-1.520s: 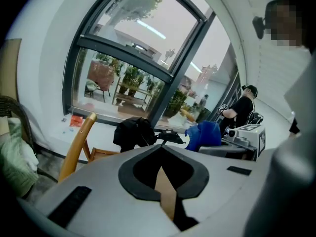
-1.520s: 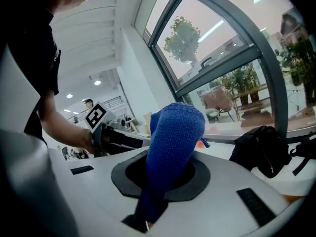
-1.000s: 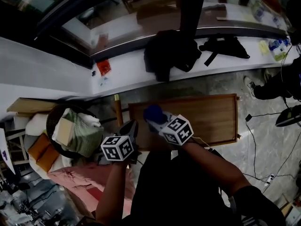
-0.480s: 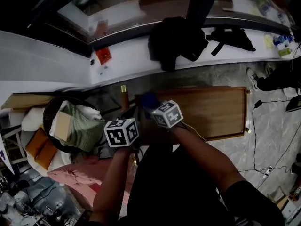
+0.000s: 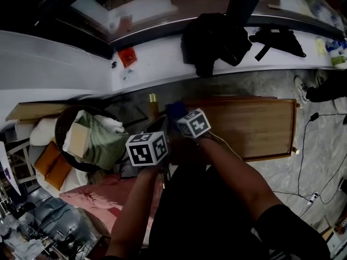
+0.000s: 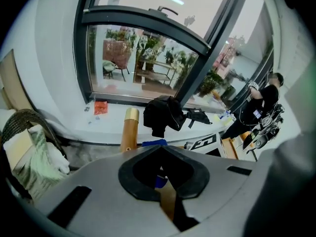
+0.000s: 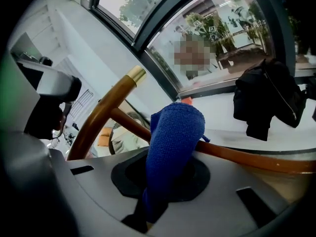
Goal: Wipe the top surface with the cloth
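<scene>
The wooden table top (image 5: 249,126) lies below me, and a brass-capped wooden post (image 5: 153,104) stands at its left end. My right gripper (image 5: 176,115) is shut on a blue cloth (image 5: 173,111) at that left end. In the right gripper view the blue cloth (image 7: 175,132) stands bunched up out of the right gripper (image 7: 170,169), in front of the post (image 7: 106,112) and a wooden rail (image 7: 242,157). My left gripper (image 5: 157,130) hangs just left of the right one, with jaws together and nothing in them. The left gripper (image 6: 160,157) points past the post (image 6: 129,130).
A round basket (image 5: 60,128) with green and white fabric sits to the left, pink fabric (image 5: 103,196) below it. A black jacket (image 5: 214,39) and black straps (image 5: 276,39) lie on the white window sill (image 5: 157,64). Cables (image 5: 312,145) run over the floor at the right.
Both grippers have drifted toward the table's left end and the post, the cloth still in the right one. The head view has shifted, so the table sits further right.
</scene>
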Demonstrator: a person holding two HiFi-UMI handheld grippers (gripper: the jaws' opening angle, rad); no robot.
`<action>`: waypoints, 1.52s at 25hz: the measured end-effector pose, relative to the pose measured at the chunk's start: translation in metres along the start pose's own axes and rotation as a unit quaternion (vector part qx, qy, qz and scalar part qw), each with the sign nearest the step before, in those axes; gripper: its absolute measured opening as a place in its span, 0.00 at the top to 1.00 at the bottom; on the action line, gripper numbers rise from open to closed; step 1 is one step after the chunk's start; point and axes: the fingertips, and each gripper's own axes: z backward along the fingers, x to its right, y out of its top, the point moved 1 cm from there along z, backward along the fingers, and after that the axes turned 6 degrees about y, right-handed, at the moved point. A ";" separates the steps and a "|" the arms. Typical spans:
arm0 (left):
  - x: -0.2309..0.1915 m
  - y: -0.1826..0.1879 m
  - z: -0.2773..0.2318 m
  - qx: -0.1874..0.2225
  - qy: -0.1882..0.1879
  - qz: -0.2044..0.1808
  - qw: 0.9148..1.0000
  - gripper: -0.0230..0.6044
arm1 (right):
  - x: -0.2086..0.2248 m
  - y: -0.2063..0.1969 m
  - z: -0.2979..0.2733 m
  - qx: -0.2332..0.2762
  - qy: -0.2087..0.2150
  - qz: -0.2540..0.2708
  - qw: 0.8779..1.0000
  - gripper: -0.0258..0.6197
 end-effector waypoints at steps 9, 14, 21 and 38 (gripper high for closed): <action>0.007 -0.007 -0.010 -0.010 0.007 0.017 1.000 0.95 | 0.015 0.001 0.005 -0.015 -0.037 -0.003 0.999 0.89; 0.016 -0.015 -0.017 -0.019 0.013 0.014 1.000 0.95 | 0.025 -0.007 0.019 -0.033 -0.043 0.000 0.999 0.89; 0.034 -0.030 -0.034 -0.031 0.014 0.019 0.999 0.95 | 0.043 -0.014 0.046 -0.040 -0.060 0.007 0.997 0.89; 0.099 -0.066 -0.094 -0.064 0.012 -0.003 0.998 0.95 | 0.099 -0.044 0.142 -0.046 -0.096 -0.005 0.994 0.89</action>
